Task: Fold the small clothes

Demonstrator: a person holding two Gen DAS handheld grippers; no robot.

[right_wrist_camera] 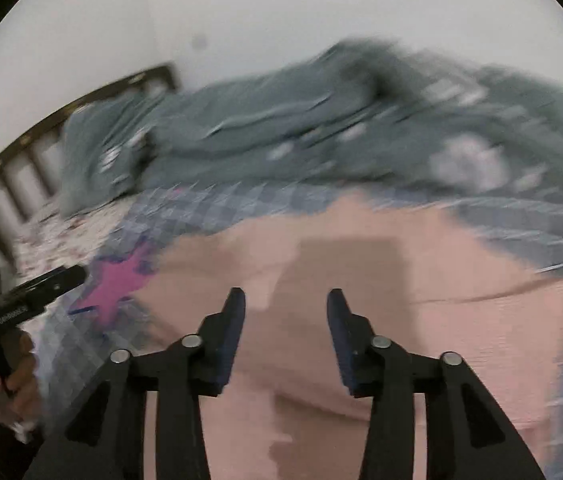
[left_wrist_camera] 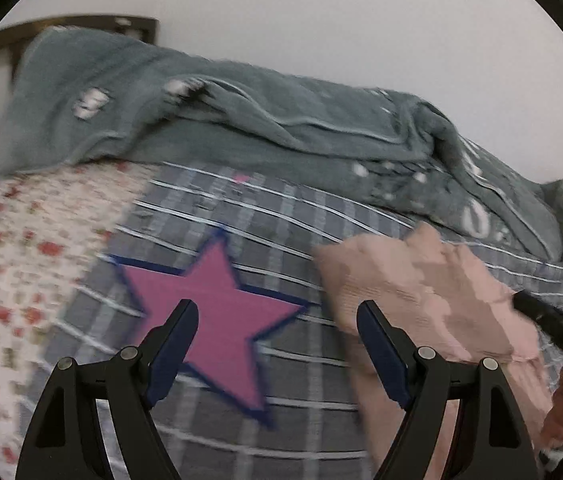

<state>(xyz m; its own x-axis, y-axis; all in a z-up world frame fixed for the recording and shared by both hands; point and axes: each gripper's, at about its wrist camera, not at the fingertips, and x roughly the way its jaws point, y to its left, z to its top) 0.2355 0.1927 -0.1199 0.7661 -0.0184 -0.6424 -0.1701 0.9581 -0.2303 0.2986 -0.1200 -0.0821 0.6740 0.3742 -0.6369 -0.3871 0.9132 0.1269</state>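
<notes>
The pink garment lies on the grey checked blanket covering the bed, beside its pink star patch. A grey-green duvet is bunched along the bed's far edge. Left hand-held gripper: jaws wide apart, empty. Right hand-held gripper: jaws partly apart above the garment, gripping nothing.

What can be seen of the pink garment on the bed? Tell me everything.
The pink garment is pale salmon, a soft ribbed-looking knit, lying crumpled and partly folded on the grey checked blanket, right of the magenta star. Its shape is blurred. The right gripper hovers open above it, gripping nothing; the left gripper stands open beside it.
</notes>
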